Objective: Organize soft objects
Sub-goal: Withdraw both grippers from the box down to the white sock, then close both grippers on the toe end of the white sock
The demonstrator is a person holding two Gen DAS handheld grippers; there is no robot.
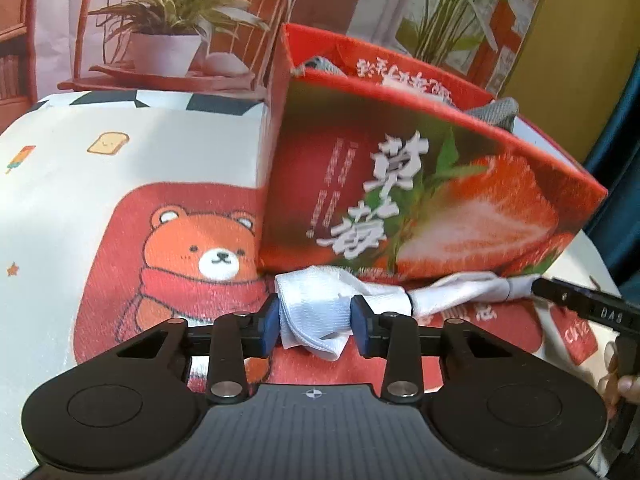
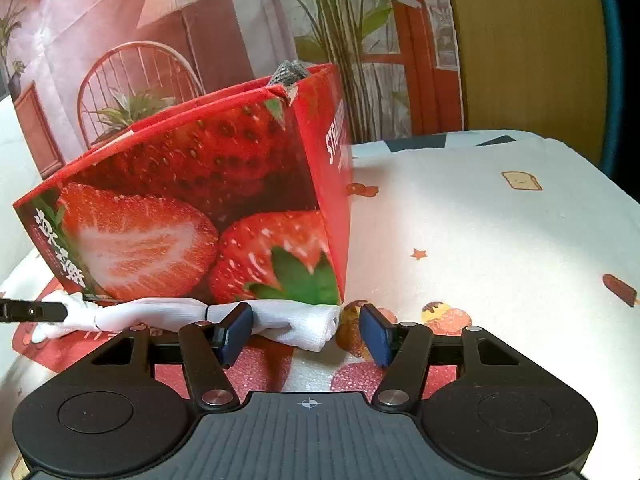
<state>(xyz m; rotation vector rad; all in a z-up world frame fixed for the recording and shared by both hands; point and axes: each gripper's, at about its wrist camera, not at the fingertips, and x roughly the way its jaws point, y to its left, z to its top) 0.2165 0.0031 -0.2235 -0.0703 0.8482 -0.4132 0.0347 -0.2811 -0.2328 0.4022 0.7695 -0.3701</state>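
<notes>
A white sock (image 1: 320, 312) lies stretched along the foot of a red strawberry-print box (image 1: 420, 200) on the printed cloth. My left gripper (image 1: 316, 322) has its blue pads against both sides of the sock's bunched left end. In the right wrist view the same sock (image 2: 288, 320) lies in front of the box (image 2: 200, 220). My right gripper (image 2: 306, 332) is open around the sock's right end, pads apart from it. A grey cloth (image 1: 496, 114) pokes out of the box top, and it also shows in the right wrist view (image 2: 288, 72).
The cloth (image 1: 120, 200) has a bear print and small food drawings. The other gripper's black finger (image 1: 580, 300) reaches the sock's right end. A printed backdrop with plants and a chair (image 1: 180, 32) stands behind. The table edge lies at far right (image 2: 600, 172).
</notes>
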